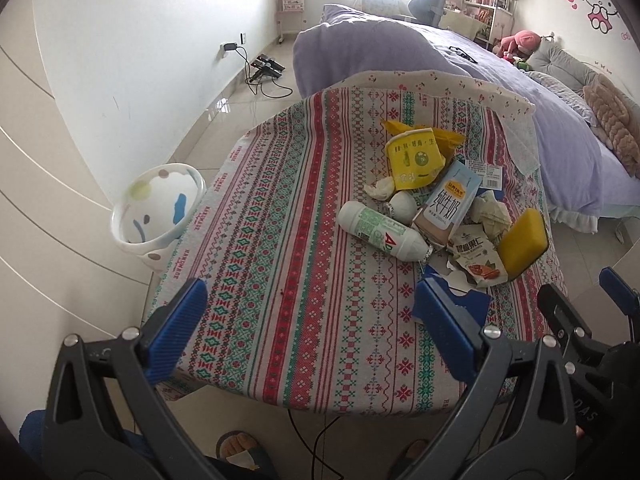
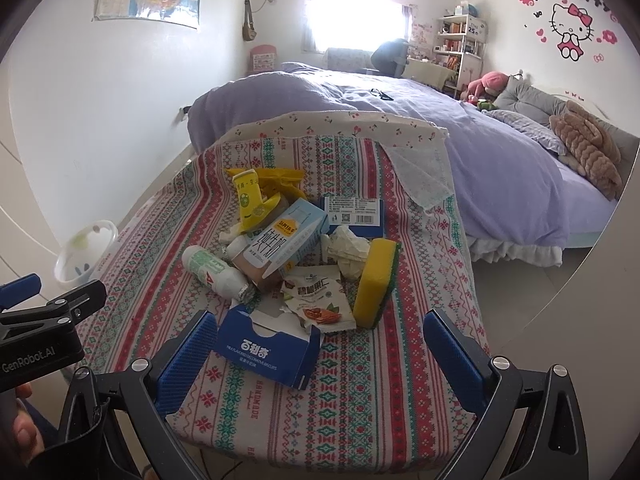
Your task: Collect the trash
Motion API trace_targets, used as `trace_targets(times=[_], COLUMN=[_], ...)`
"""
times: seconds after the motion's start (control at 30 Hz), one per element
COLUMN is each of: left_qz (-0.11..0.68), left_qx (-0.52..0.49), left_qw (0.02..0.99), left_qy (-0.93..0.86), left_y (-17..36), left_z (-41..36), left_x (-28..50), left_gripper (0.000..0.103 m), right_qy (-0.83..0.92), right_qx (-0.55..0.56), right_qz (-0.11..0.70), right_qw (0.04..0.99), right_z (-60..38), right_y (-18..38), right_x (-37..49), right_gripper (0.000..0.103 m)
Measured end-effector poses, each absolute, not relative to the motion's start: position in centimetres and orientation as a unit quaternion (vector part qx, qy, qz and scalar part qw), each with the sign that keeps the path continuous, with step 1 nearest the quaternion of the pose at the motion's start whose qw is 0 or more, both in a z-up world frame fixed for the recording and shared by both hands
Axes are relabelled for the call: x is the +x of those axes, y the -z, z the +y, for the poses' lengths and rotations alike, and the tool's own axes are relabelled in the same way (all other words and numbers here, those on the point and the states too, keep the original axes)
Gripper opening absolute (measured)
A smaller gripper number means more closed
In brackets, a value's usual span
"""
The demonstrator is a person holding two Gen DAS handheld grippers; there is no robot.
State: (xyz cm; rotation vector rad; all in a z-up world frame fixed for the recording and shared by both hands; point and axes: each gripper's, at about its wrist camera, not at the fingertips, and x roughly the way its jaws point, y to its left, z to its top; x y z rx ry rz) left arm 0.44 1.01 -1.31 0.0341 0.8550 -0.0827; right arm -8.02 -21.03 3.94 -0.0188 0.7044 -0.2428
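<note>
I hold both tongs over the near edge of the bench (image 1: 280,200), which is covered with a patterned cloth. My left tongs (image 1: 308,328) are wide open and hold nothing; under them is only bare cloth. On the floor at about 9 o'clock from the bench stands the white dotted bin (image 1: 160,216), just beside the bench edge, and it looks empty.

The trash lies in one pile toward 1 o'clock from my left tongs. The white bottle (image 1: 380,232) lies on its side at the left of the pile. Behind it lean the yellow carton (image 1: 414,160) and the milk carton (image 1: 448,204). Then come the crumpled tissue (image 2: 348,252), the torn snack packet (image 2: 320,300) and the yellow sponge (image 2: 374,284), which stands on its edge.

My right tongs (image 2: 320,356) are also open and empty, and the blue biscuit box (image 2: 268,352) lies between their fingers, near the left one; I cannot tell if it touches.

I think the danger is this: the box is torn open and soft, so if I close on it carelessly it may crush and slip. The pile is loose, so a push may roll the bottle off the bench. The bin is low and to the side, so a drop from too high may miss it
</note>
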Motion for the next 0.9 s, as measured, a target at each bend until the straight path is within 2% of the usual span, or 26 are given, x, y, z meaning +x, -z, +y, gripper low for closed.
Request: trace_targets(times=[0.9], left_qz=[0.417], left_qx=[0.01], left_qw=[0.908], left_qy=[0.04], left_y=[1.46], left_z=[1.16], left_x=[0.51], left_gripper=[0.103], right_qy=[0.113], right_qx=[-0.006], right_qz=[0.348], right_qw=[0.93], right_z=[-20.83], right_y=[-3.53], right_x=[-7.91], right_gripper=[0.103])
